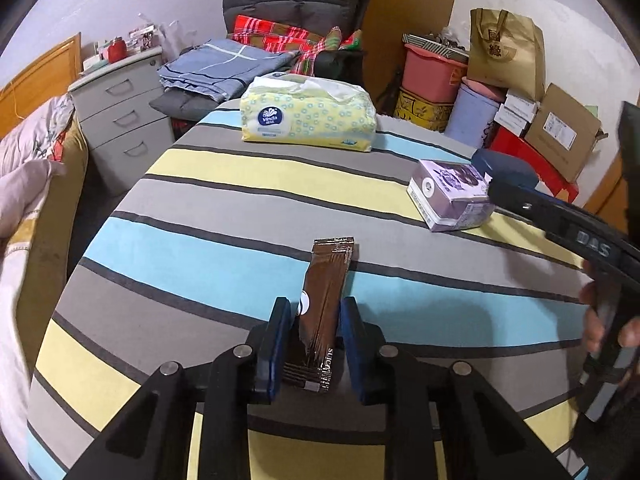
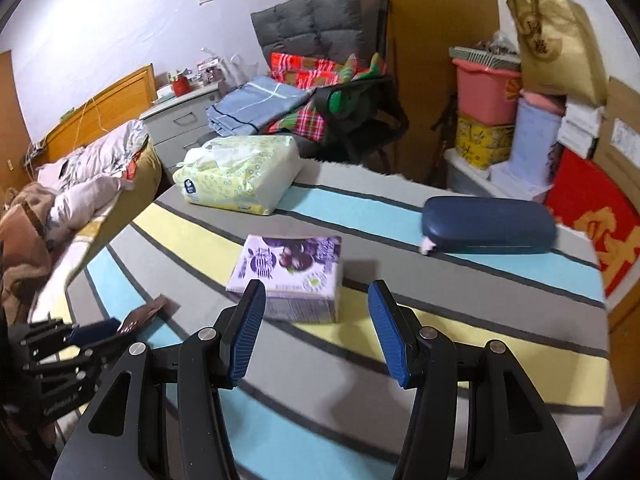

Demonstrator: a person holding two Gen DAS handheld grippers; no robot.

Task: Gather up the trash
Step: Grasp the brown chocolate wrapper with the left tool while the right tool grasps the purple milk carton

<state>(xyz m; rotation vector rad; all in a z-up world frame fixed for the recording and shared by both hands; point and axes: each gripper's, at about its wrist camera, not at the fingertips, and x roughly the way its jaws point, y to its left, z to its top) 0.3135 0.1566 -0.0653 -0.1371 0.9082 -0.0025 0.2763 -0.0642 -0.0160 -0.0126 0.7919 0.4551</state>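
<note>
A brown stick sachet [image 1: 326, 300] lies on the striped table [image 1: 200, 200] between the fingers of my left gripper [image 1: 316, 308]; the jaws stand either side of it with small gaps, not pressing it. A purple carton [image 1: 450, 196] lies at the right; my right gripper reaches in beside it. In the right wrist view my right gripper [image 2: 316, 300] is open just in front of the purple carton [image 2: 292, 268], not touching it. The left gripper [image 2: 92, 332] and the sachet [image 2: 144, 312] show at the lower left.
A yellow tissue pack [image 1: 308, 116] lies at the table's far side. A dark blue case [image 2: 488, 224] lies at the right. A bed [image 1: 24, 184], grey drawers [image 1: 116, 120], a chair with folded cloth [image 1: 296, 36] and stacked boxes [image 1: 500, 92] surround the table.
</note>
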